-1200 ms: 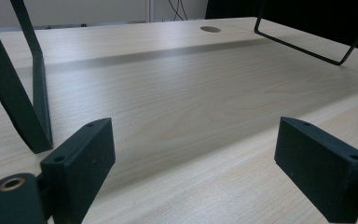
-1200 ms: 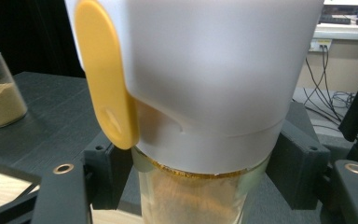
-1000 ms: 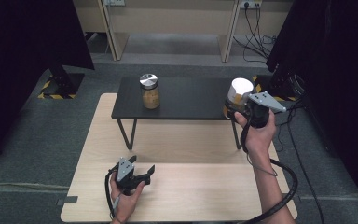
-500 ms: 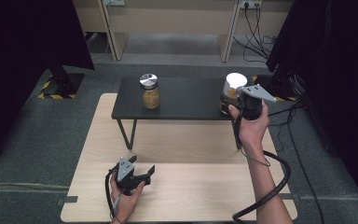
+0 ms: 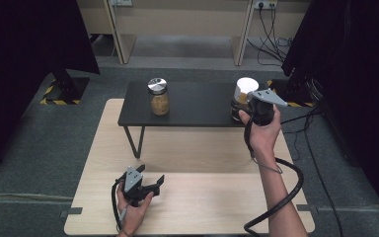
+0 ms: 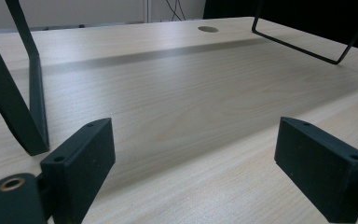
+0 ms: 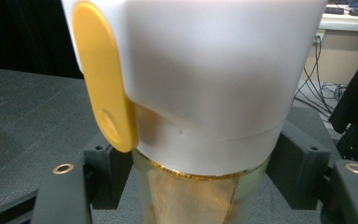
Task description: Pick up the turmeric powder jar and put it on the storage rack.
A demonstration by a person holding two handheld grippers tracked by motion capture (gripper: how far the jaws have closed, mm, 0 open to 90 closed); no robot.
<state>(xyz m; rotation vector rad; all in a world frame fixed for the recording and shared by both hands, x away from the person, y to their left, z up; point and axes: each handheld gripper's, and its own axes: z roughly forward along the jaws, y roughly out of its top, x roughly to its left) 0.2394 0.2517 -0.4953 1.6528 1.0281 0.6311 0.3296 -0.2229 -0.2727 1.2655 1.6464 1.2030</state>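
My left hand-held gripper (image 5: 150,183) rests low on the wooden counter (image 5: 207,197), near its front edge, with the jaws spread and nothing between them. Behind it stands a small black shelf (image 5: 192,106) on wire legs. On the shelf's left part is a jar with a silver lid (image 5: 158,96), well apart from my hands. At the right end of the shelf, my right hand-held gripper (image 5: 241,106) pinches a jar with a white cap (image 7: 200,93) just below the cap. This cap has a yellow tab (image 7: 103,74) on its side.
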